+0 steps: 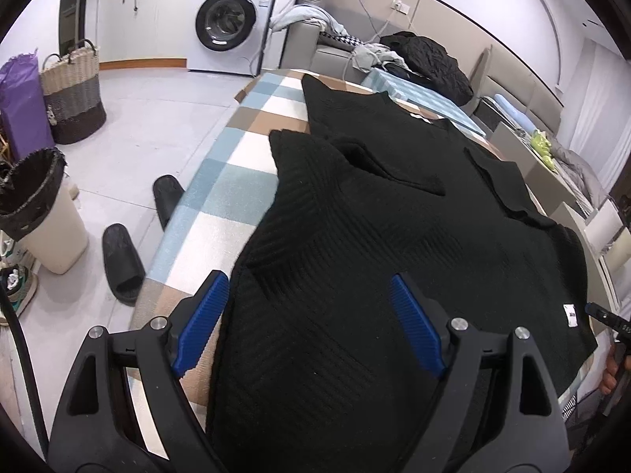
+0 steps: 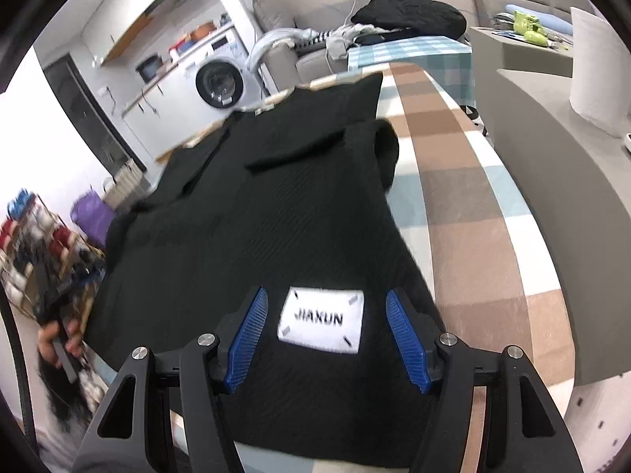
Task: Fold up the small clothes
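Note:
A black ribbed knit garment (image 1: 374, 213) lies spread over a checked table (image 1: 221, 181), its sleeves folded in over the body. My left gripper (image 1: 311, 299) is open just above its near hem, blue pads wide apart. In the right wrist view the same garment (image 2: 276, 205) shows a white "JIAXUN" label (image 2: 321, 320) near its hem. My right gripper (image 2: 325, 315) is open, its pads either side of the label. The label also shows in the left wrist view (image 1: 569, 314), with the right gripper's tip beside it.
A bin (image 1: 43, 209), two black slippers (image 1: 122, 264), a woven basket (image 1: 73, 94) and a washing machine (image 1: 232, 23) stand on the floor at left. A sofa with piled clothes (image 1: 426, 59) lies beyond the table. A grey counter (image 2: 552, 181) borders the table's right side.

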The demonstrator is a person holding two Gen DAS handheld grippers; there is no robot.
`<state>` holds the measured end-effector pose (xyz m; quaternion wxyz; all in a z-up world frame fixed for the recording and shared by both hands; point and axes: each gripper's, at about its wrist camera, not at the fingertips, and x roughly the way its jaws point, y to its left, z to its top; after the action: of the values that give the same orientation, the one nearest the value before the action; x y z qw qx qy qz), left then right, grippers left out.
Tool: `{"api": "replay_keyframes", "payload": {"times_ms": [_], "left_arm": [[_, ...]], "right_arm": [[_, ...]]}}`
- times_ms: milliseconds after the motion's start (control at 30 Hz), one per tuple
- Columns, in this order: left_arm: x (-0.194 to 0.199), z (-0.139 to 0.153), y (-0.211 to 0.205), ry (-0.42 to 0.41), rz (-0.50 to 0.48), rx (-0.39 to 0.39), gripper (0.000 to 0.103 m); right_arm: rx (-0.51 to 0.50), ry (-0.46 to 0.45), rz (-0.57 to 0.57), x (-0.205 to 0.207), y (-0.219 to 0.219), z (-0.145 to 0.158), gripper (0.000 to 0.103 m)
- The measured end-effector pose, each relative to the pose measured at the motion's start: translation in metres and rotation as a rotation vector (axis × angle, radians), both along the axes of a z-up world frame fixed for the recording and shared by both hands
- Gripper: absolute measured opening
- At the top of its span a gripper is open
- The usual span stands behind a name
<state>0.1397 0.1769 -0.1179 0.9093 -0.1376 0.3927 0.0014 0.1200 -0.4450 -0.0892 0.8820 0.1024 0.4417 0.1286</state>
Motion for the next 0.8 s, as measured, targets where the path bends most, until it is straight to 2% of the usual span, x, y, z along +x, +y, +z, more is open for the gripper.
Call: {"api": "replay_keyframes", "payload": {"times_ms": [100,233,433,467,533,567,600,633,667,700,733,767,800], "left_arm": [[0.004,-0.003,0.000,0.015,-0.012,-0.016,0.082],[0.008,-0.004,-0.004,0.018,-0.022,0.009,0.082],[0.014,-0.007,-0.004,0.030,-0.018,0.014,0.082],[0.014,-0.007,-0.004,0.031,-0.019,0.013,0.082],[0.016,-0.009,-0.004,0.035,-0.016,0.014,0.080],[0.017,-0.009,-0.004,0.036,-0.018,0.016,0.075],[0.018,-0.009,-0.005,0.037,-0.020,0.025,0.072],[0.018,-0.008,-0.006,0.037,-0.024,0.039,0.062],[0.019,-0.008,-0.007,0.037,-0.033,0.056,0.047],[0.019,-0.007,-0.008,0.041,-0.039,0.065,0.037],[0.019,-0.007,-0.008,0.045,-0.044,0.068,0.020],[0.019,-0.008,-0.008,0.044,-0.051,0.060,0.010],[0.018,-0.007,-0.007,0.039,-0.056,0.056,0.008]], "right_arm": [[0.012,-0.008,0.010,-0.001,-0.002,-0.004,0.064],[-0.012,-0.016,-0.012,0.005,-0.006,-0.007,0.064],[0.012,-0.012,-0.136,0.025,-0.030,-0.014,0.064],[0.006,-0.004,-0.129,0.029,-0.031,-0.016,0.063],[-0.028,0.002,-0.120,0.036,-0.028,-0.021,0.054],[-0.048,-0.012,-0.116,0.037,-0.026,-0.021,0.050],[-0.051,-0.004,-0.109,0.039,-0.025,-0.022,0.041],[-0.052,-0.005,-0.109,0.041,-0.024,-0.022,0.036],[-0.054,-0.017,-0.103,0.043,-0.023,-0.022,0.026],[-0.060,-0.025,-0.095,0.043,-0.021,-0.021,0.015],[-0.067,-0.039,-0.083,0.044,-0.019,-0.020,0.012],[-0.066,-0.047,-0.071,0.042,-0.016,-0.019,0.007],[-0.064,-0.054,-0.062,0.041,-0.015,-0.018,0.006]]}}
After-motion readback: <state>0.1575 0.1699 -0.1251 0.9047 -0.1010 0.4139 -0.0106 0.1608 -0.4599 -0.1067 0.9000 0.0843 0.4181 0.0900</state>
